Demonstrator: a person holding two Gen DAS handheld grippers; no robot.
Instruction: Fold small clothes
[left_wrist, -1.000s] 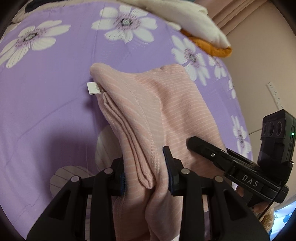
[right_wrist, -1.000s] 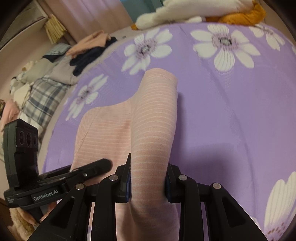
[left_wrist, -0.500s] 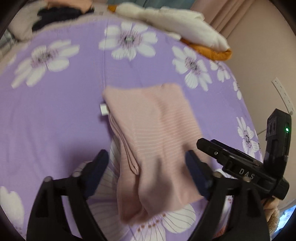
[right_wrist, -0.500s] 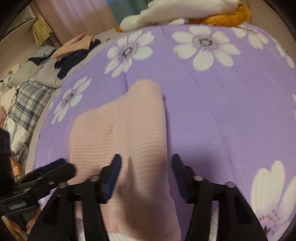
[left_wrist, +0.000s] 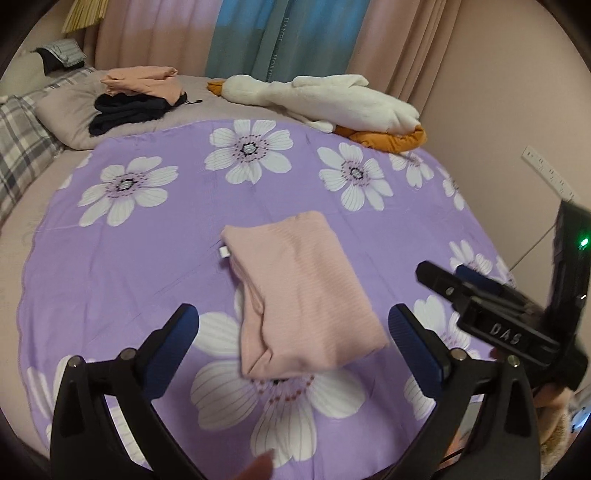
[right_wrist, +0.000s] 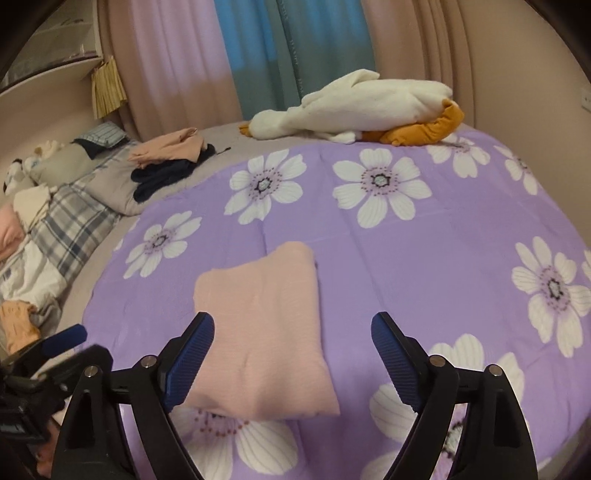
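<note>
A pink striped garment (left_wrist: 299, 291) lies folded into a flat rectangle on the purple flowered sheet (left_wrist: 122, 258), with a small white label (left_wrist: 223, 252) at its left edge. It also shows in the right wrist view (right_wrist: 266, 336). My left gripper (left_wrist: 293, 332) is open and empty, raised above and behind the garment's near edge. My right gripper (right_wrist: 291, 339) is open and empty, also back from the garment. The right gripper shows at the right of the left wrist view (left_wrist: 480, 302), and the left gripper at the lower left of the right wrist view (right_wrist: 55, 354).
A white and orange plush goose (left_wrist: 325, 99) lies at the far edge of the bed. A pile of folded peach and dark clothes (left_wrist: 140, 92) sits at the far left on a grey pillow. Plaid bedding (right_wrist: 70, 229) and more clothes lie left. Wall at right.
Both grippers opened and let go of the pink garment, then pulled back and up. The garment now lies flat and folded on the sheet.
</note>
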